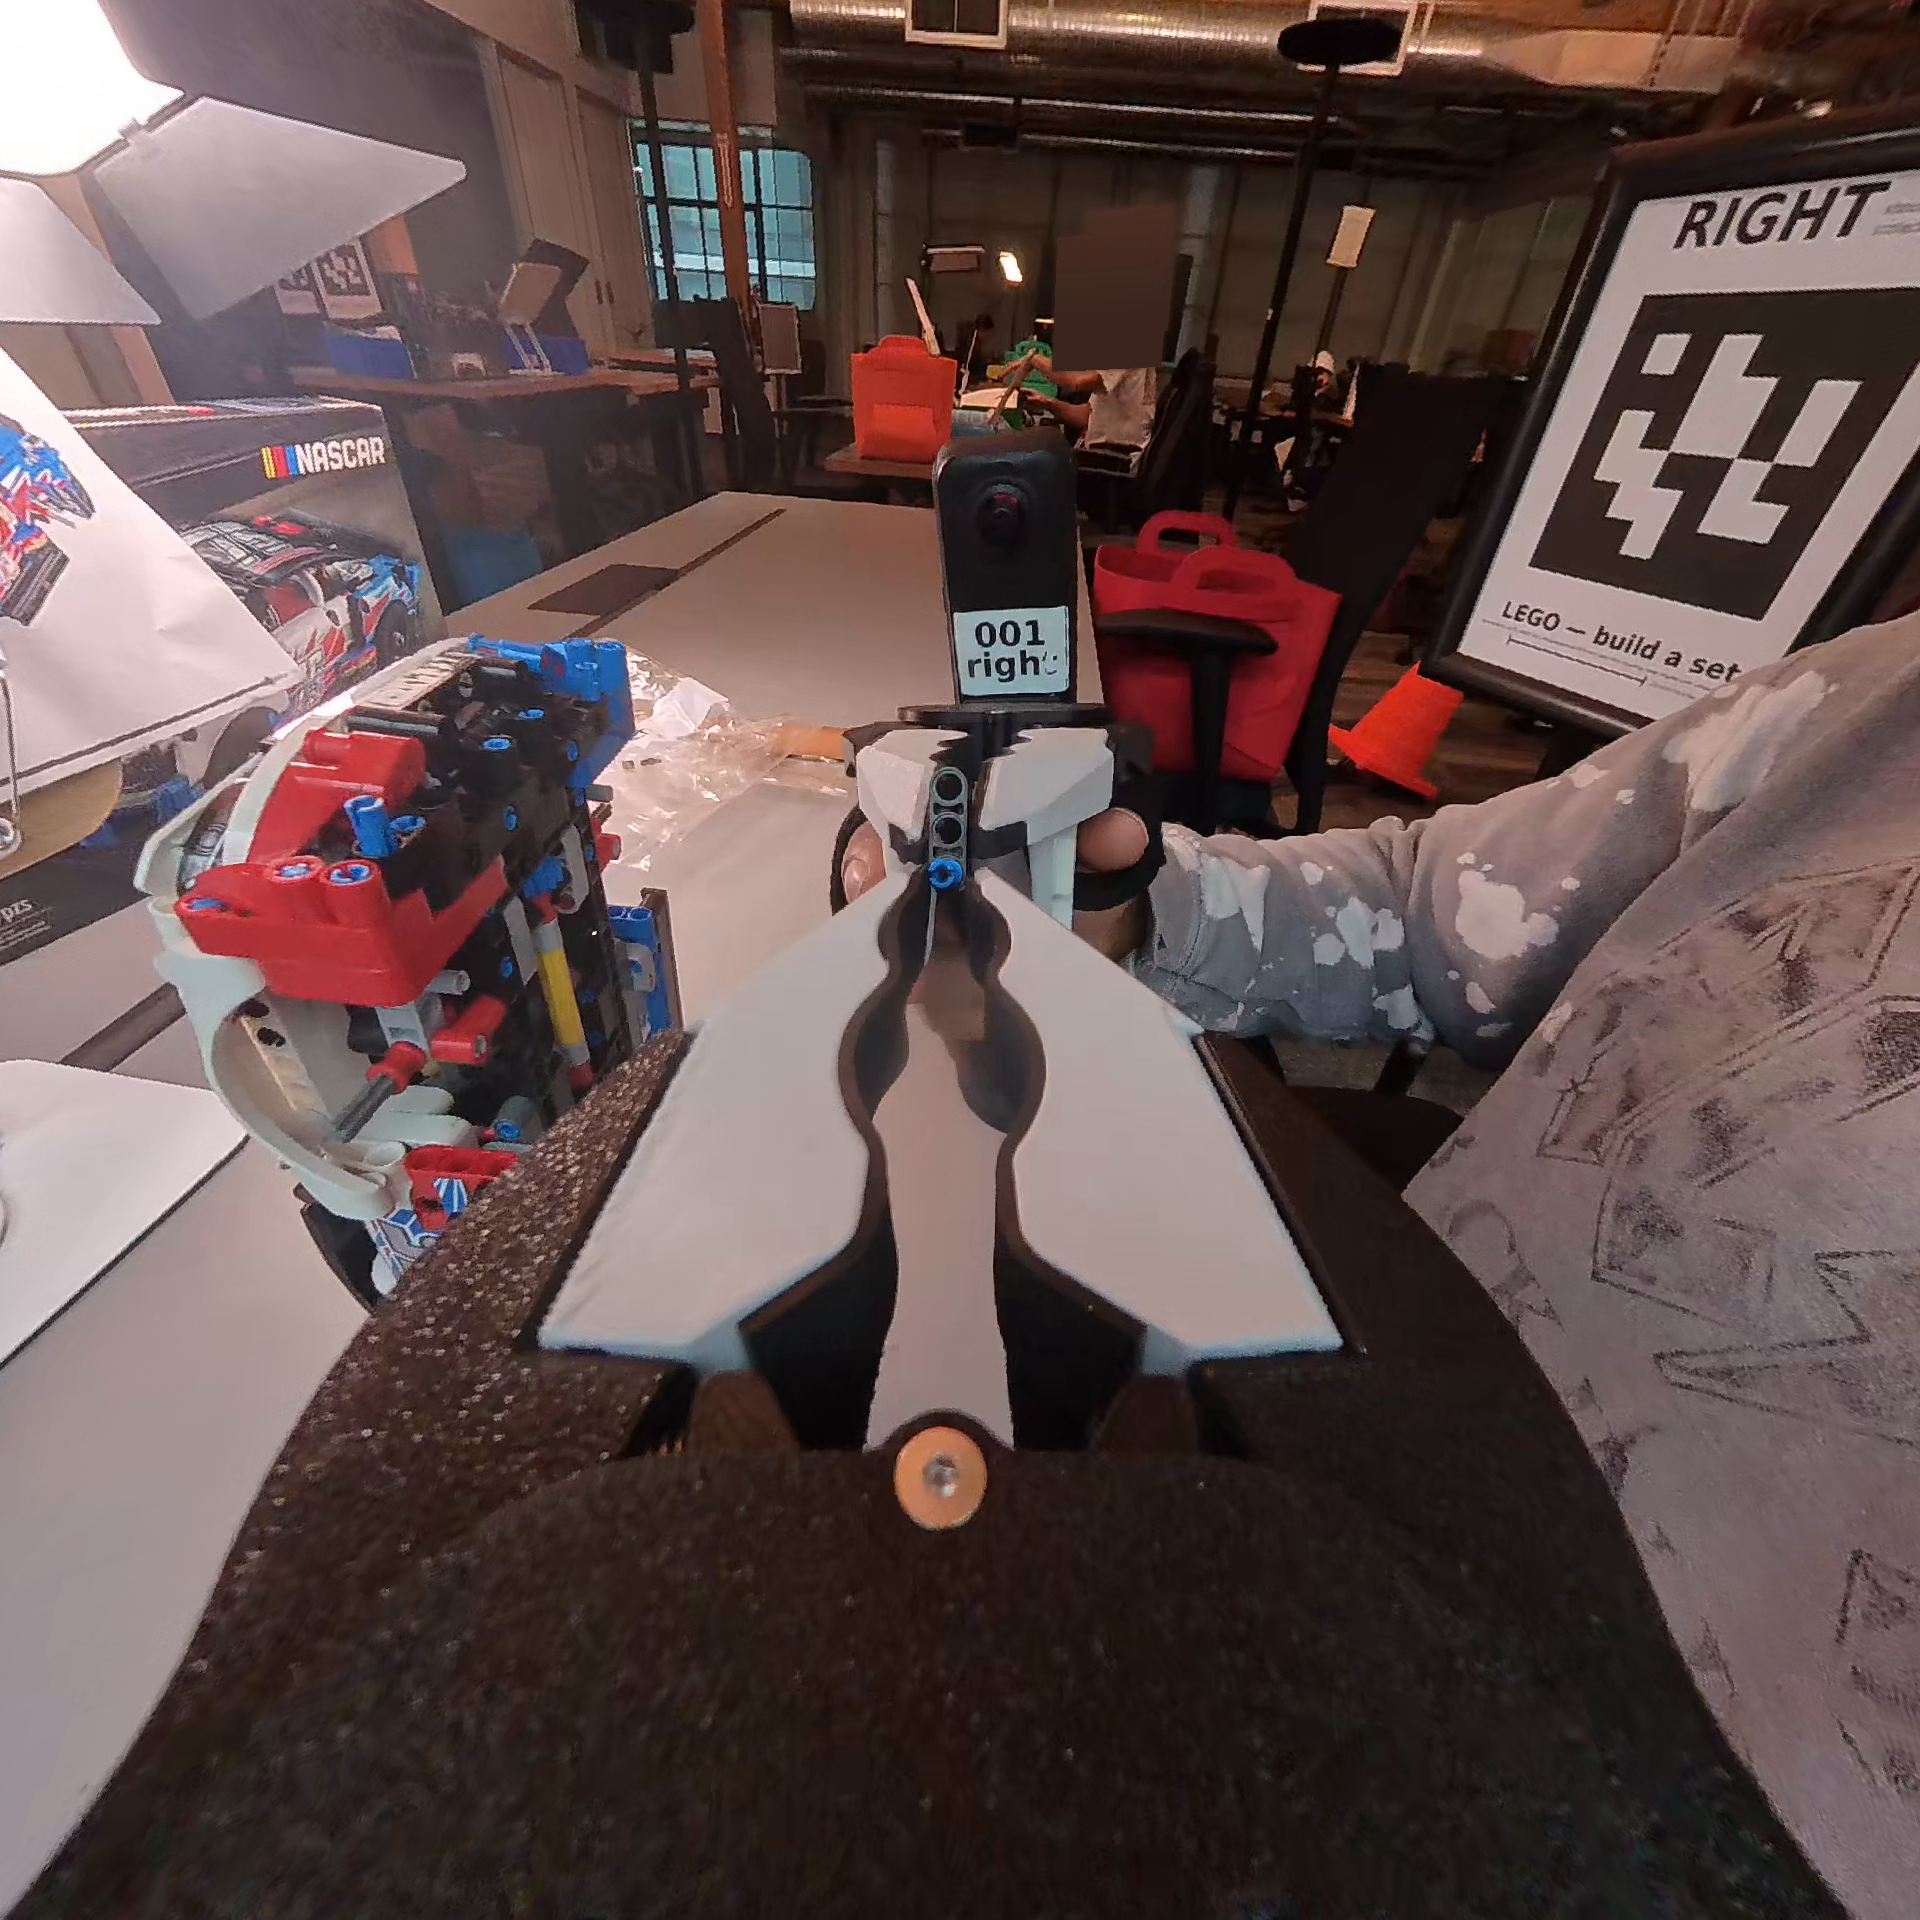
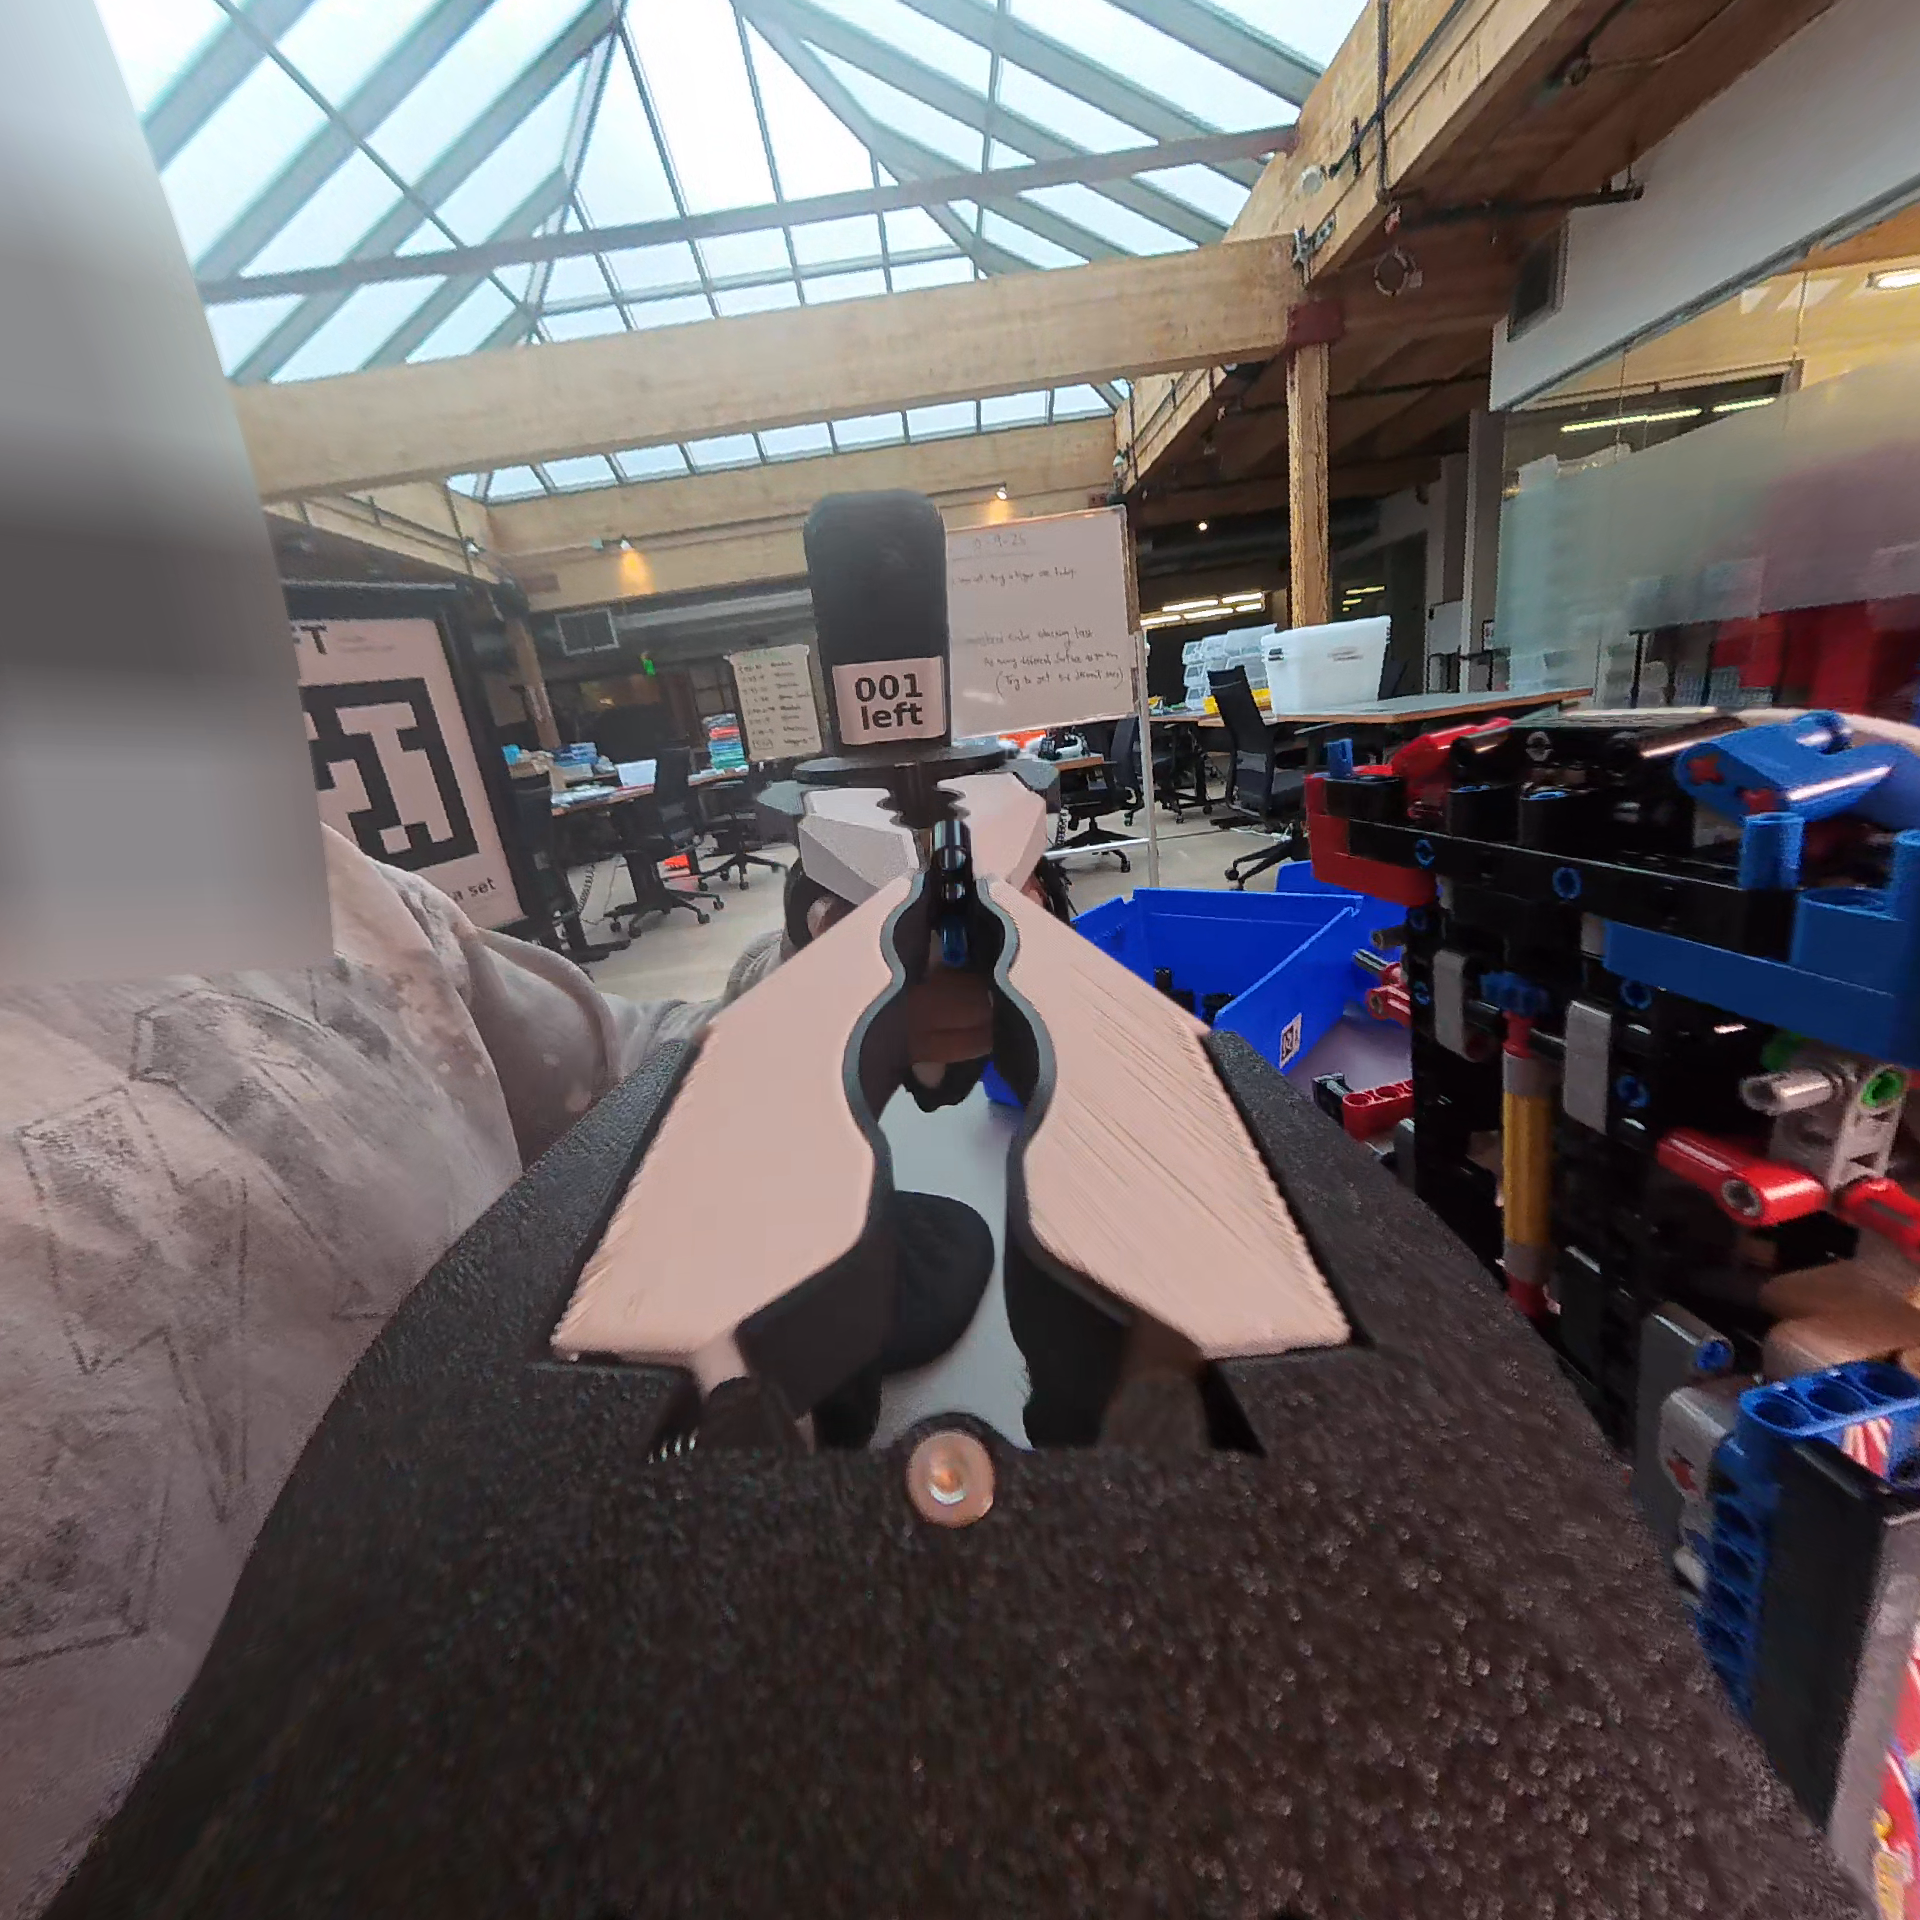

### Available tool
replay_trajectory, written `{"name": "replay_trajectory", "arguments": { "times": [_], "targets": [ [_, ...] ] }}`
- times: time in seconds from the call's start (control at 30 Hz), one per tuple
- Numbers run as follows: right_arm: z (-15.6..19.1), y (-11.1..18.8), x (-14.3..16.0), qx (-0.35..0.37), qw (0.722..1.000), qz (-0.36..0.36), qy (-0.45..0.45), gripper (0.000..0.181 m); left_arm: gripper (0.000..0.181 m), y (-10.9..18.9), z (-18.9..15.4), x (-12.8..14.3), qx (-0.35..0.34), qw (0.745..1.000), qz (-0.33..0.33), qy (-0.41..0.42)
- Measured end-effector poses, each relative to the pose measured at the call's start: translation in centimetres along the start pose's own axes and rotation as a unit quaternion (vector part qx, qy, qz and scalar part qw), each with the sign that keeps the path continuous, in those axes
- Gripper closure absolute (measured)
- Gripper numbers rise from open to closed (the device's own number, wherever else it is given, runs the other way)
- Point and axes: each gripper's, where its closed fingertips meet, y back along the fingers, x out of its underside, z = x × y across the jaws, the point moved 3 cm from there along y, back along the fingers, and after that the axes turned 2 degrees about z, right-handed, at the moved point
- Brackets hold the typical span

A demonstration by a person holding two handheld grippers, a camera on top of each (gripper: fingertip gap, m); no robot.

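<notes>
A small grey holed beam [image 1: 948, 805] with a blue pin [image 1: 942, 873] in its lowest hole hangs between my two grippers, which face each other tip to tip above the table. My left gripper [image 1: 940, 888] is shut, its tips at the pin end of the beam. My right gripper [image 2: 948, 883] is shut on the same beam [image 2: 948, 860], with the blue pin [image 2: 951, 938] showing in the gap between its fingers. The right gripper also shows in the left wrist view [image 1: 961, 779], held by a hand [image 1: 1112, 836].
A partly built brick car model [image 1: 416, 883] in red, blue, black and white stands on its end on the white table [image 1: 810, 582]; it fills the right side of the right wrist view [image 2: 1610, 1039]. Nearby are its box [image 1: 291, 540], clear plastic bags [image 1: 707, 748], a blue bin [image 2: 1226, 935] and a framed marker board [image 1: 1714, 416]. Both grippers' tips are close together, under 4 cm apart.
</notes>
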Motion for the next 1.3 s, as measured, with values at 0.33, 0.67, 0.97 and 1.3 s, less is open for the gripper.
{"name": "replay_trajectory", "arguments": {
  "times": [0.33,0.67,0.97,1.3],
  "targets": [
    [-0.5,0.5,-0.1,0.017,1.000,0.003,0.008,0.174,0.176,-0.4,0.6,-0.1,0.003,1.000,-0.009,0.013],
    [-0.6,0.2,0.8,0.062,0.989,0.115,0.063,0.174,0.181,-1.5,-0.4,2.0,0.016,1.000,-0.010,0.008],
    [-1.3,1.1,0.4,0.046,0.994,0.101,0.001,0.174,0.165,-0.5,1.2,2.2,-0.044,0.999,-0.009,0.004],
    [-0.7,-0.7,3.7,0.016,0.984,0.177,-0.012,0.174,0.176,0.9,0.4,4.4,-0.001,1.000,0.024,0.020]
  ]
}}
